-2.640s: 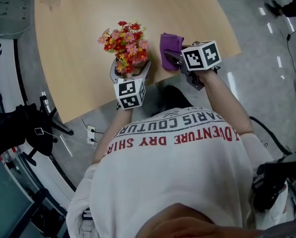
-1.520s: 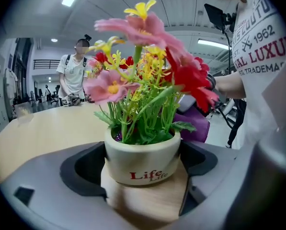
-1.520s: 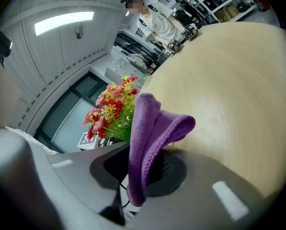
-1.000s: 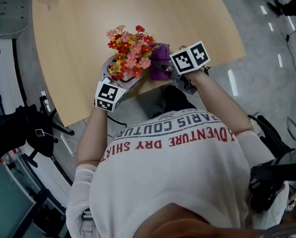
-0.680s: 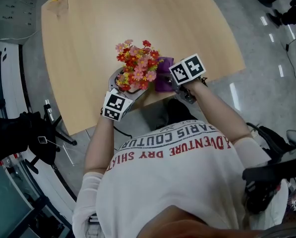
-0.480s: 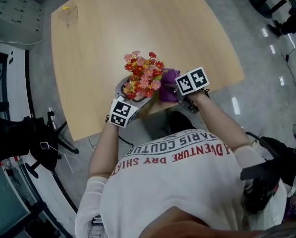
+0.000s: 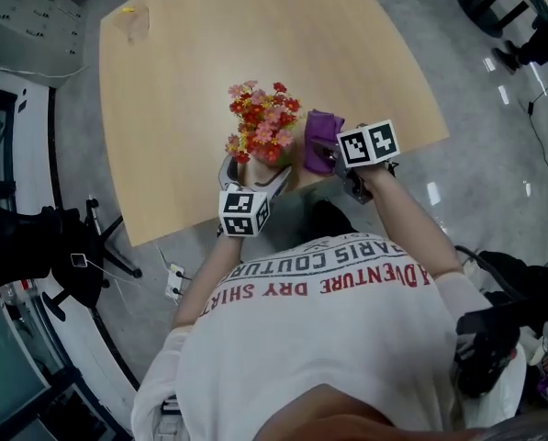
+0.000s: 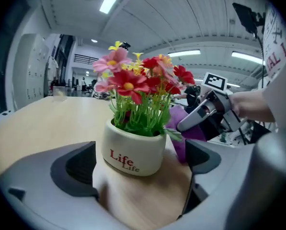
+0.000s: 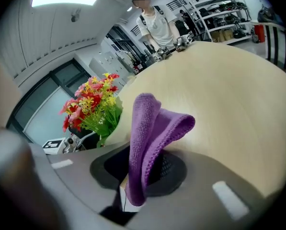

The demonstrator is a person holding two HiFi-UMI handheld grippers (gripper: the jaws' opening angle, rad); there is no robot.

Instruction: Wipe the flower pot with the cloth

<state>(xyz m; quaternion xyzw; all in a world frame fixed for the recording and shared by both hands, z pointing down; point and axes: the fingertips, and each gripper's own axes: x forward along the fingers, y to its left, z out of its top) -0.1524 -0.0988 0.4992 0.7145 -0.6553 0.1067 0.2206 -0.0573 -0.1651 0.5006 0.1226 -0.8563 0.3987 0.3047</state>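
The flower pot [image 8: 133, 150], a cream pot with red "Life" lettering, stands upright on the light wooden surface [image 7: 191, 81]. In the head view it sits near the surface's lower edge, about the middle of the frame. Red, pink and yellow flowers [image 7: 260, 118] fill it and hide most of it from above.

The left gripper [image 8: 140, 171] reaches in from the lower edge, with one jaw on either side of the pot. Its jaws stand wide and have just been opening. The pot is between them, yet there is a gap on each side and neither pad presses on it.

The right gripper [image 9: 145, 169] sits just right of the flowers in the head view. Its jaws are closed on the purple cloth [image 9: 150, 133], which is pinched low down, with its free part standing up and folding over toward the right of that gripper's view. From the left gripper view the cloth shows just behind and to the right of the pot, though contact between them cannot be judged.
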